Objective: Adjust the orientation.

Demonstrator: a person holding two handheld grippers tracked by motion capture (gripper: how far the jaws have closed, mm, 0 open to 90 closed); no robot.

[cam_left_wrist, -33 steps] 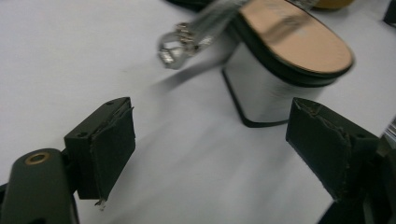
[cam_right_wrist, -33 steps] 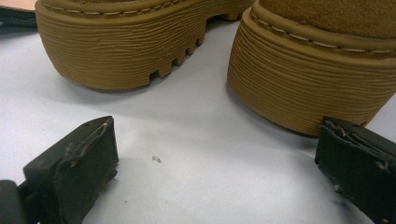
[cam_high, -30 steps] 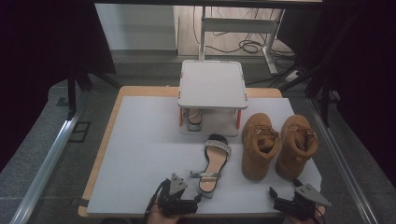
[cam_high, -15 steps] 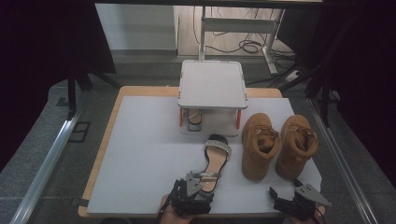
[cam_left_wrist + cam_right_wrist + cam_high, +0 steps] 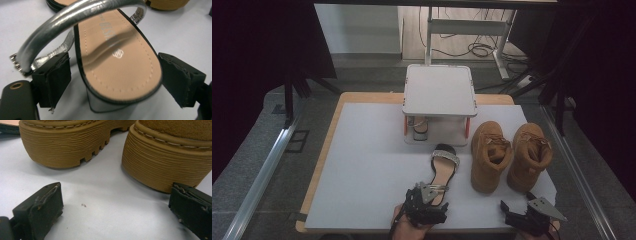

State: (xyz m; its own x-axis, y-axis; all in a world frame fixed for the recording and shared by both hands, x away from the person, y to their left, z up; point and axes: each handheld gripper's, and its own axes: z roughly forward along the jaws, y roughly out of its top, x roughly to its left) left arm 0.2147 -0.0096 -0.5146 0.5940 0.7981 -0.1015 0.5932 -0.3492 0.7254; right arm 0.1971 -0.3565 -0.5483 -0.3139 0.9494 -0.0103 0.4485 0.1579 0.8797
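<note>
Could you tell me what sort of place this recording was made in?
Probably a lab or recording workspace: a white-topped table stands between dark curtains, with cables on the floor behind, and staged shoes and a small white stand.

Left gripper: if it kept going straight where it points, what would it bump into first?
Probably the sandal's heel end, already between the open jaws of the left gripper; depth is hard to judge.

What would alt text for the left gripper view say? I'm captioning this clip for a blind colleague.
The left gripper has its two black jaws open on either side of the heel end of a sandal with a tan insole and black edge. A silver ankle strap arches above it, over the white table.
</note>
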